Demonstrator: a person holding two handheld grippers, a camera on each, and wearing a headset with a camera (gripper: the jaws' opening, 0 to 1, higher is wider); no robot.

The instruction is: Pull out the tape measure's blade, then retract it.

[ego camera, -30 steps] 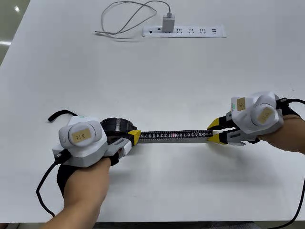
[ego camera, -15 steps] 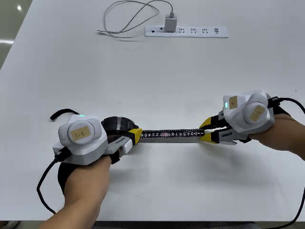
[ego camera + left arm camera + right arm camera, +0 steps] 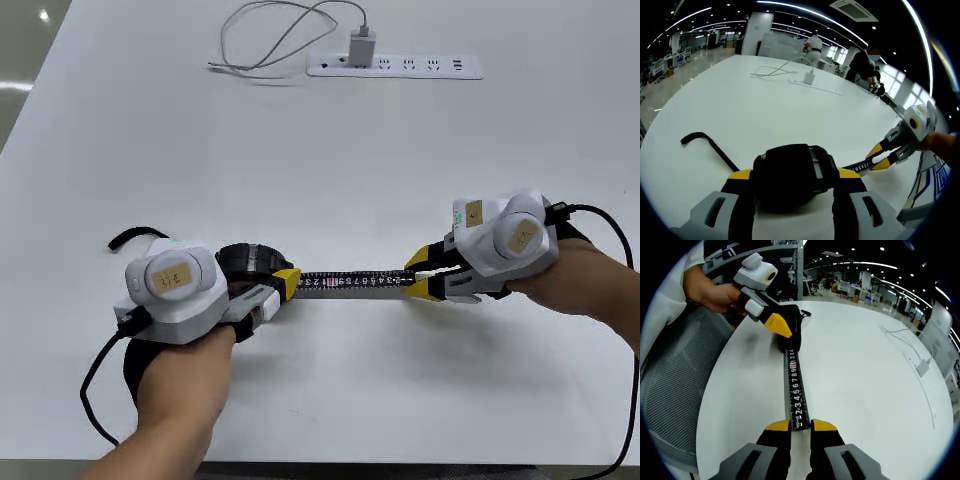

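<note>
While the blade (image 3: 350,281) is lying drawn out flat along the worktop (image 3: 330,150), the pull-out part is looking done or nearly so, and the retracting is waiting to be done. Left tongs (image 3: 283,285) are clamping the tape measure (image 3: 245,262) by its case, at the blade's 9 o'clock end. Right tongs (image 3: 420,280) are pinching the blade's tip at its 3 o'clock end. From the right gripper view, the case is sitting at 12 o'clock of those tongs, with the blade running straight between.
</note>
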